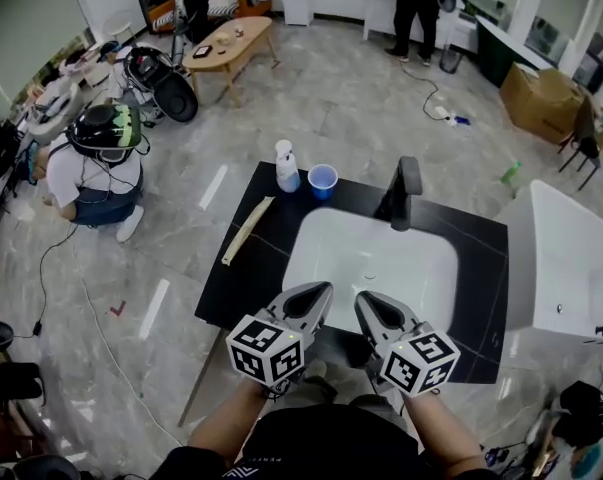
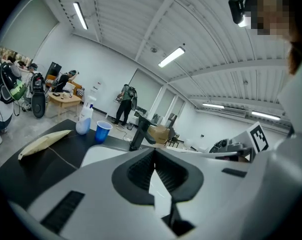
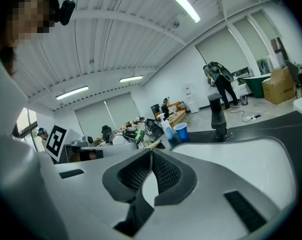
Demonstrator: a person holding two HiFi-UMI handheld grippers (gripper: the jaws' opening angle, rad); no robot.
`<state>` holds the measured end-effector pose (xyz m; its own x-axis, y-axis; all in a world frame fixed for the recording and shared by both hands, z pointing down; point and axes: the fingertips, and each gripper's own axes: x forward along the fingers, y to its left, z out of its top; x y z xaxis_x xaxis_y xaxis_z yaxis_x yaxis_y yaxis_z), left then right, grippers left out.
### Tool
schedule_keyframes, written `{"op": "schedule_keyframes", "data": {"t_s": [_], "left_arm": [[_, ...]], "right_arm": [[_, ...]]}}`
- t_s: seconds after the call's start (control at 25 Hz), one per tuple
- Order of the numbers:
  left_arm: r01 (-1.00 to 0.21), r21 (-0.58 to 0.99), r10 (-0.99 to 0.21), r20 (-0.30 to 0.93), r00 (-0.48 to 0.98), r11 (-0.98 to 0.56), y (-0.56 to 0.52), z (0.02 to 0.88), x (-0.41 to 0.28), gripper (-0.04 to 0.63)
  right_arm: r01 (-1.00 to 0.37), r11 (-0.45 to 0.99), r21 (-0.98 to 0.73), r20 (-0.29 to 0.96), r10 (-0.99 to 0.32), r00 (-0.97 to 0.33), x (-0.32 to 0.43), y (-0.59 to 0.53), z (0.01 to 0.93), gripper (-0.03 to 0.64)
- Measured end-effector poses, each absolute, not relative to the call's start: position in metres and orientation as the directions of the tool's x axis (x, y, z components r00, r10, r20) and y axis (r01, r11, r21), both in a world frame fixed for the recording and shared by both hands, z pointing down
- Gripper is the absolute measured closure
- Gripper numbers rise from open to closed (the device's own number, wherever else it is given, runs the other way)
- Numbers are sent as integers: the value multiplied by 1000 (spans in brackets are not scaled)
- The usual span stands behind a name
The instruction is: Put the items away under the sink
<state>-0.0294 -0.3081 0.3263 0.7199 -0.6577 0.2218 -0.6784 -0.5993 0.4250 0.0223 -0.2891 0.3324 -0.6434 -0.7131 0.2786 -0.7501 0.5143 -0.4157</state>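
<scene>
you held both tools low over the near edge of the counter, side by side in front of the sink, probably because nothing had been picked up yet. the left hand-held gripper was clenched on nothing, its jaws meeting at the tips. the right hand-held gripper was the same.

the items waited well apart from you on the counter's left part. a spray bottle and a blue cup stood upright just beside each other at the far edge, left of the tap, with the cup's mouth up. nearer you lay a long pale thing, perhaps a flat bag or cloth. its long axis ran diagonally, with the near end toward the left edge and the far end pointing at the bottle.
</scene>
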Motion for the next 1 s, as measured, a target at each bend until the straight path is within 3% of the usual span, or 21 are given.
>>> {"op": "schedule_keyframes", "data": {"t_s": [0.4,0.72,1.0], "left_arm": [[-671,422,-662,193,724,-610,-348,333,-31,588],[-778,386,-767,227,600,-495,-387,349,-46,588],[-817,318,-782,265,563,-480,-420,363,-39,588]], "right_arm": [[-786,483,-387,303,-738,-603,18,-326,338,578],[-772,494,-400,297,-727,-619,23,-351,347,578],[-766,505,-397,284,-726,-626,28,-381,355,578]]}}
